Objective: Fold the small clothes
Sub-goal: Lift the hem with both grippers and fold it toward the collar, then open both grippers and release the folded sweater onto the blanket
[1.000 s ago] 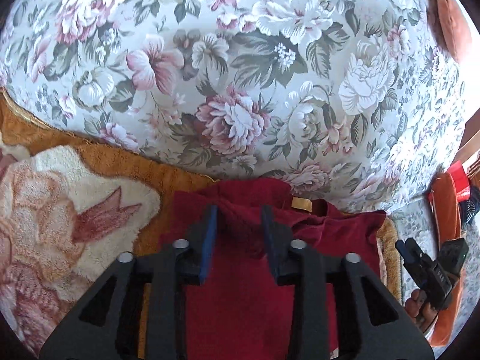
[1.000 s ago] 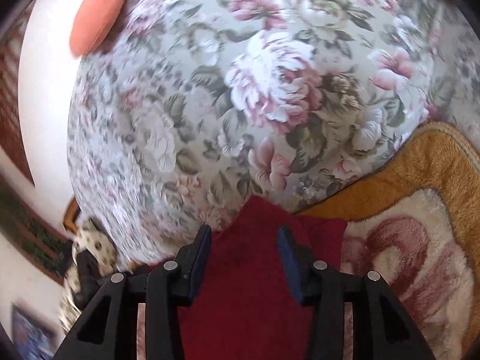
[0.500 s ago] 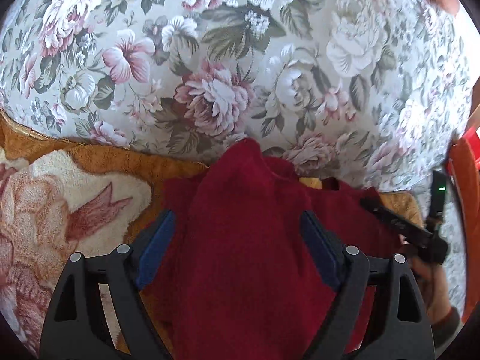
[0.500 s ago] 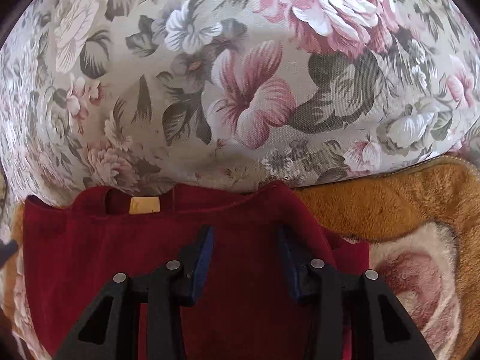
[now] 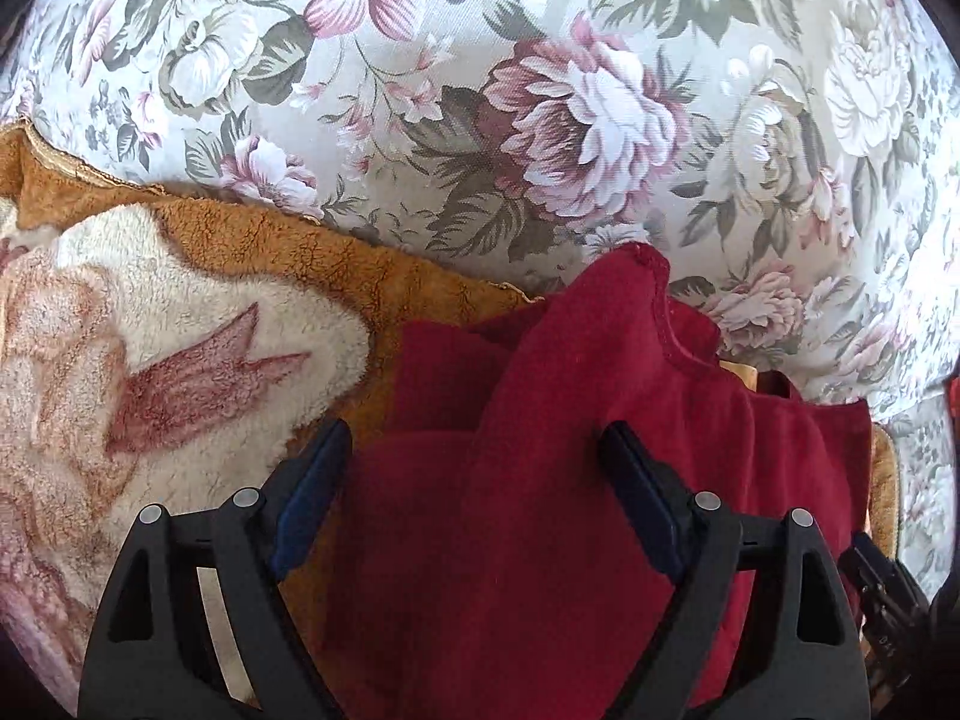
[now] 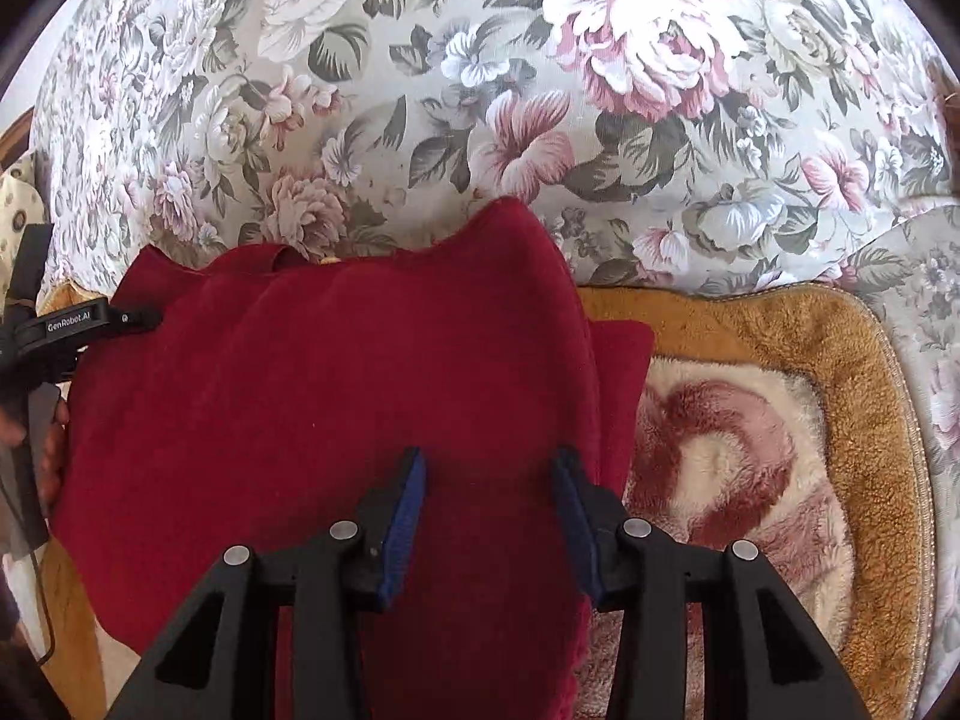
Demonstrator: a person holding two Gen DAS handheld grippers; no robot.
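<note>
A dark red garment (image 5: pixel 570 360) lies folded on a fleece blanket, its collar and tan label (image 5: pixel 741 372) toward the sofa back. My left gripper (image 5: pixel 474 429) hovers over it with its jaws spread wide. A raised fold of the cloth lies between the pads, which do not press on it. In the right wrist view the garment (image 6: pixel 330 390) fills the middle. My right gripper (image 6: pixel 489 456) is over its right part, jaws apart and opening slightly, nothing pinched. The left gripper (image 6: pixel 78 330) shows at the garment's left edge.
An orange and cream fleece blanket (image 5: pixel 180 300) (image 6: pixel 780 420) covers the seat under the garment. The floral sofa back (image 5: pixel 540 120) (image 6: pixel 480 90) rises just behind the collar. A hand (image 6: pixel 51 450) holds the left tool.
The left jaws went from narrow on a pinch of red cloth to wide apart, letting it go. Both grippers sank closer to the garment. The right view swung across it.
</note>
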